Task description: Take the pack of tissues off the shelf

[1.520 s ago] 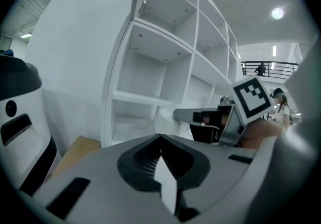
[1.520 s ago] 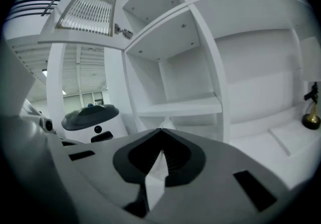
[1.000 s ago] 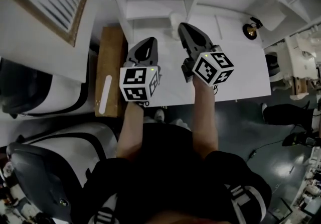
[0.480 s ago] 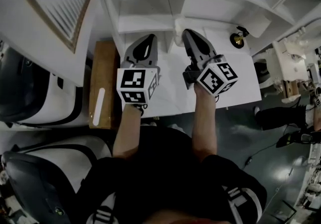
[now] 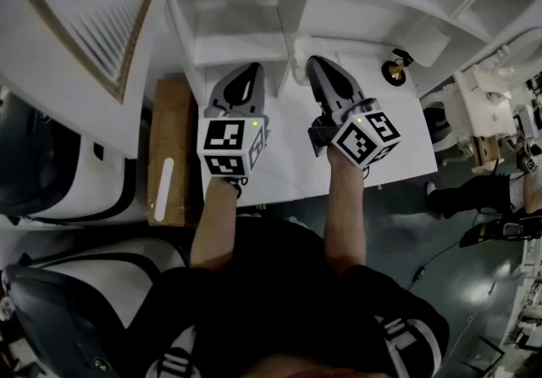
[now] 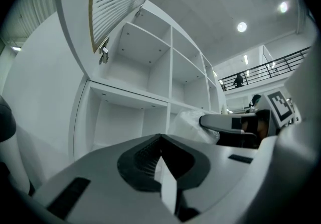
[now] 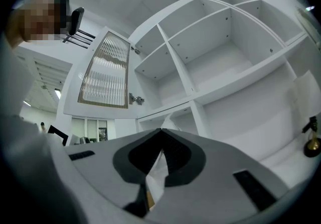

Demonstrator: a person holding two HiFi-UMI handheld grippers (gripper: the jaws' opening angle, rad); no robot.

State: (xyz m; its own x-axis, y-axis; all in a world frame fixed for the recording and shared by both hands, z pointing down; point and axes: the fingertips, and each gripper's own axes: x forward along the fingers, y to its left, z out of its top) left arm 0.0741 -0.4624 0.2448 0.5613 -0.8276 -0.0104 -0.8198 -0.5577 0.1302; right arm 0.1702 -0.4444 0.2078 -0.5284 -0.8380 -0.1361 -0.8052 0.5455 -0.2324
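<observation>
The pack of tissues, a white crinkly plastic bundle, sits at the front of the white shelf unit, beside a divider. My right gripper is shut on it. In the left gripper view the pack bulges past the right gripper's grey jaw. In the right gripper view white wrap fills the slit behind my right gripper's closed tips. My left gripper hovers over the white desk, left of the pack, with its tips together and nothing held.
A small brass ornament stands on the desk's right part. A wooden side board with a white strip lies at the left, with black-and-white chairs beyond it. A slatted framed panel hangs upper left. The shelf compartments are bare.
The head view has shifted, so the shelf shows lower and nearer the gripper tips. The right gripper keeps its hold on the pack; the left gripper has hardly moved.
</observation>
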